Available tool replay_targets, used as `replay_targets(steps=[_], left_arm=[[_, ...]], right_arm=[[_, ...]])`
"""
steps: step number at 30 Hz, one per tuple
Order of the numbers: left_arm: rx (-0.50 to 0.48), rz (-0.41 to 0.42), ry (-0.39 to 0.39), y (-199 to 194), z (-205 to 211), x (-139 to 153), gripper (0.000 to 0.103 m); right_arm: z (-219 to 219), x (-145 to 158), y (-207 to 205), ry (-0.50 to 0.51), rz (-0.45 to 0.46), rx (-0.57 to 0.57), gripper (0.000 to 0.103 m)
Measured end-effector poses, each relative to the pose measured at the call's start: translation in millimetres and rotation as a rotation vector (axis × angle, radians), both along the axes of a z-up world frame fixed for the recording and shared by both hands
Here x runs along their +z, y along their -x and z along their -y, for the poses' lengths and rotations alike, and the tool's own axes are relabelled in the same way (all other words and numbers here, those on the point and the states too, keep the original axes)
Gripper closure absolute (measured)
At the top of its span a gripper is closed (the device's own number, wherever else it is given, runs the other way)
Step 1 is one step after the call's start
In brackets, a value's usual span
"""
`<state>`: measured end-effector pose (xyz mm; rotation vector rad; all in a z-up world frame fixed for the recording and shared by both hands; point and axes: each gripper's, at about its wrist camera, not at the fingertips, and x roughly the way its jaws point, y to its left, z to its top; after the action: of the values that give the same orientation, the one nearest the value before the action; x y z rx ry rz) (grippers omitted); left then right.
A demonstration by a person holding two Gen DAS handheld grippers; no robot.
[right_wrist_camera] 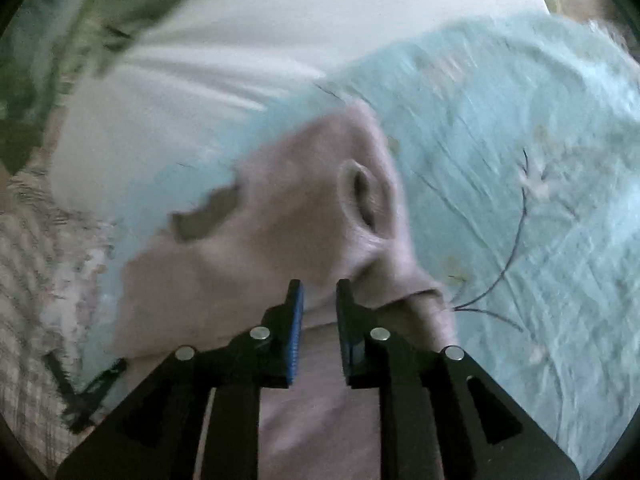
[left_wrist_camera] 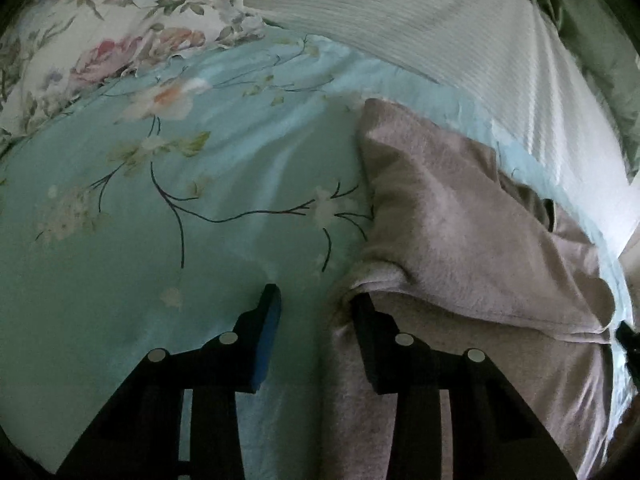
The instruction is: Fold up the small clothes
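Black fingers of the left hand-held gripper (left_wrist_camera: 314, 300) stand partly apart with nothing pinched; one hovers over the sheet, the other rests at the folded edge of the pinkish-grey garment (left_wrist_camera: 460, 240), probably lining up a grip. Ahead of both lies the bed's pale blue flowered sheet (left_wrist_camera: 160, 240), with a white blanket (left_wrist_camera: 440, 40) and floral pillow (left_wrist_camera: 100, 40) beyond, none blocking. Over the garment's near hem, the right hand-held gripper (right_wrist_camera: 318, 286) shows a narrow gap and grips nothing.
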<state>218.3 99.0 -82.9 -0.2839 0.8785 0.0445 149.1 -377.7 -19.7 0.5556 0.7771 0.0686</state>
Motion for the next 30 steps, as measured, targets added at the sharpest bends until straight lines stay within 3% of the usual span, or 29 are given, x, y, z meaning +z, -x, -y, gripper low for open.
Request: replay_targets(steps=[1,3,5,9,14,16,18,21,23,25,28,30], left_arm=[[0.001,0.001,-0.004,0.1,0.6,-0.4,0.065],[-0.002,0.008,-0.018,0.3,3.3,0.0,0.064],[-0.013,0.013,-0.023,1.0,5.9,0.3,0.061],[-0.016,0.02,0.009,1.8,0.5,-1.6,0.061],[-0.016,0.041,0.076,3.5,-9.2,-4.3,0.061],[-0.014,0.052,0.106,4.7,-12.9,-5.7,0.061],[-0.011,0.067,0.136,5.5,-16.9,-7.1,0.061],[-0.008,0.086,0.18,5.9,-23.1,-9.6,0.061],[-0.007,0.097,0.196,5.9,-24.9,-10.5,0.061],[-0.006,0.102,0.201,5.8,-25.3,-10.7,0.061],[-0.006,0.103,0.215,5.5,-26.7,-9.7,0.061],[-0.009,0.093,0.24,6.1,-30.3,-8.9,0.061]], right_arm=[[-12.2,8.7,-3.8,-0.002,0.024,0.053,0.074],[-49.1,22.1,-30.7,-0.039,0.038,0.227,0.053],[-87.3,26.9,-65.4,-0.068,0.032,0.365,0.044],[-179.4,19.1,-154.8,-0.107,-0.005,0.644,0.043],[-267.1,-15.0,-259.3,0.024,-0.106,0.848,0.043],[-291.6,-37.3,-284.9,0.096,-0.195,0.901,0.043],[-311.3,-54.0,-298.1,0.057,-0.283,0.997,0.043],[-338.1,-58.1,-300.6,-0.085,-0.284,1.154,0.042],[-347.9,-59.4,-306.6,-0.172,-0.253,1.159,0.042],[-351.5,-65.1,-318.5,-0.242,-0.225,1.08,0.041],[-329.4,-71.7,-330.5,-0.392,-0.15,0.859,0.044],[-308.0,-59.9,-324.5,-0.403,-0.098,0.724,0.044]])
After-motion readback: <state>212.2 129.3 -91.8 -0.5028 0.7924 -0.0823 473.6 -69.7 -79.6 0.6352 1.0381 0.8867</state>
